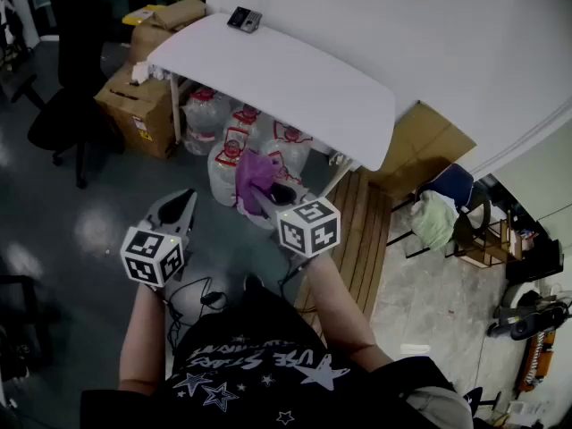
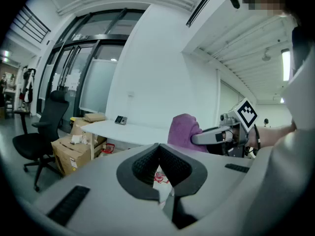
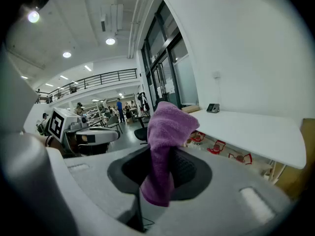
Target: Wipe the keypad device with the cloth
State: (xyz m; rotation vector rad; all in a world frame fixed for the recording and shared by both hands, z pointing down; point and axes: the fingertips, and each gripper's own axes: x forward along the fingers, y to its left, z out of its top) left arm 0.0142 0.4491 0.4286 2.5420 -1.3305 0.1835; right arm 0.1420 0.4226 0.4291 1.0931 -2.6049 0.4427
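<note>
The room is a high hall with a glossy grey floor (image 1: 71, 231), glazed doors and a white wall. Against that wall stands a long white bench (image 1: 295, 88), its top bare apart from the keypad device (image 1: 244, 19), which sits at the far corner, well away from both tools.

A black office chair (image 1: 67, 105) stands left of the bench. Beside it is a stack of cardboard boxes (image 1: 143, 110). The near one is open at the top with pale scraps showing inside, and a flatter one further back looks closed. Under the bench is a cluster of large clear water jugs (image 1: 223, 137) with red labels; how full they are cannot be told. Slatted wooden boards (image 1: 362, 231) lie on the floor at the bench's near end, next to flattened cardboard.

The person stands short of the bench with both arms held forward. The right hand-held gripper (image 3: 165, 151) is clamped on a purple cloth (image 3: 165, 127), which rises out of the jaws in a bunched fold and hangs a little below them. The left hand-held gripper (image 2: 158, 147) has its jaws together with nothing between them. The two tools are held near each other, side by side above the floor, and touch neither bench nor device.
</note>
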